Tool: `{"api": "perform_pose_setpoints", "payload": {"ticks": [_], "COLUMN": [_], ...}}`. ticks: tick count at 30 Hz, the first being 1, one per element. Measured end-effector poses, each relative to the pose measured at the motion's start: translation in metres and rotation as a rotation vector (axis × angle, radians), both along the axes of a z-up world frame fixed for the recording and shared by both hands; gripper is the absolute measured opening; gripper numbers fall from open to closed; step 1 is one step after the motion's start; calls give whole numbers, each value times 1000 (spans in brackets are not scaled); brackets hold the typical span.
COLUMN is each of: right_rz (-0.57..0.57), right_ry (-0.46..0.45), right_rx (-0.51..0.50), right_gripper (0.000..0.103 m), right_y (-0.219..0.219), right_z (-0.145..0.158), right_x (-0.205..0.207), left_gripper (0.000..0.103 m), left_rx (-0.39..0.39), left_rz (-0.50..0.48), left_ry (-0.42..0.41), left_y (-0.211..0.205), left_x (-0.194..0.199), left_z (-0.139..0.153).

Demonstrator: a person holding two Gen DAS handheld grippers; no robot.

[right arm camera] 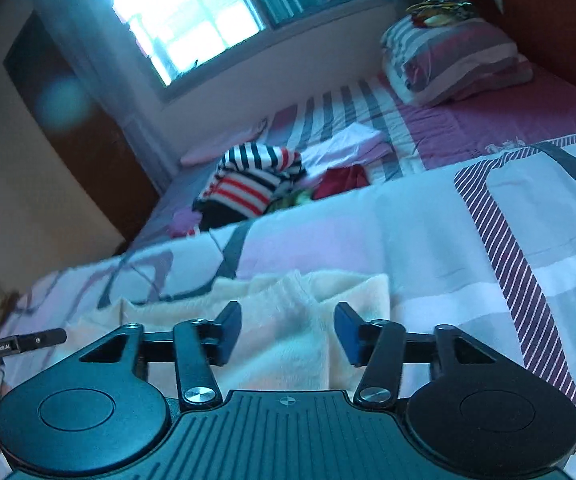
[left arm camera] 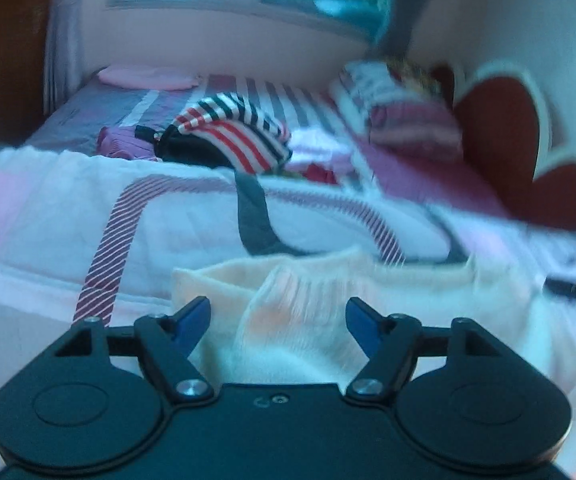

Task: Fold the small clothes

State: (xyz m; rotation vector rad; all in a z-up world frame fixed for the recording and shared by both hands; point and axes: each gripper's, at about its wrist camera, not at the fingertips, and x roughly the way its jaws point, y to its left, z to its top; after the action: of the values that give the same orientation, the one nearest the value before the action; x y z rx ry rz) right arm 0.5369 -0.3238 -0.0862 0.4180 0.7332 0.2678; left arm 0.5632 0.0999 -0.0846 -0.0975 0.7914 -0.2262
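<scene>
The cream garment (left arm camera: 368,280) lies rumpled on the patterned quilt (left arm camera: 48,220) at the near side of the bed, directly in front of both tools, with a ribbed fold bunched up in its middle.

Your left hand-held gripper (left arm camera: 278,320) has its jaws spread wide and holds nothing; the ribbed bunch sits right between the blue fingertips (left arm camera: 192,320), though I cannot tell whether they touch the cloth. This view is smeared by motion, so judge your aim with care. If you close here, you probably catch the whole bunch, several layers at once, and the fold comes out lumpy. You may also pinch the quilt underneath and drag it along with the garment.

Your right hand-held gripper (right arm camera: 288,330) also stands open and empty, over the garment's fluffy right-hand part (right arm camera: 312,300), near its edge. The cloth looks soft and thick, so a shallow bite at the edge can slip out once you lift. If one side lifts before the other, the garment likely twists instead of folding flat.

Further back on the bed, the pile of other clothes, with a striped top (right arm camera: 256,176) uppermost, lies well apart from your work, and the pillow (right arm camera: 456,60) is farther still at the right. A wide sweep could carry the cream garment toward that pile and mix them.
</scene>
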Motion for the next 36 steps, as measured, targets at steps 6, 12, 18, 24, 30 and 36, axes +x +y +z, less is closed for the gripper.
{"api": "perform_pose_setpoints", "payload": {"ticks": [6,12,18,24,30,36], "right_rz": [72,51,8,-46,-12,234], "right_ry": [48,-30,-121,13,-117,-110], "right_rx": [-115,-174,-170,-183,-234,-338], "right_gripper": [14,2,2,4,41,41], "right_y": [21,27,21,21,51,151], "right_z": [-9,-8,-3,-25,4,-10], "right_x": [6,-5,-9,13,-6,-2], "left_gripper": [16,5,2,49,77,79], "left_rx": [95,15,-22,171,139,147], "left_rz": [-80,-14,45,71,12,-75], "left_ry": [3,-139,-201,-88,-222,-152], "left_y": [-14,-1,6,-15,-43,-108], "left_x": [-2,-16,-12,9,-29,-31], "left_z": [-9,1,8,-13,20,8]}}
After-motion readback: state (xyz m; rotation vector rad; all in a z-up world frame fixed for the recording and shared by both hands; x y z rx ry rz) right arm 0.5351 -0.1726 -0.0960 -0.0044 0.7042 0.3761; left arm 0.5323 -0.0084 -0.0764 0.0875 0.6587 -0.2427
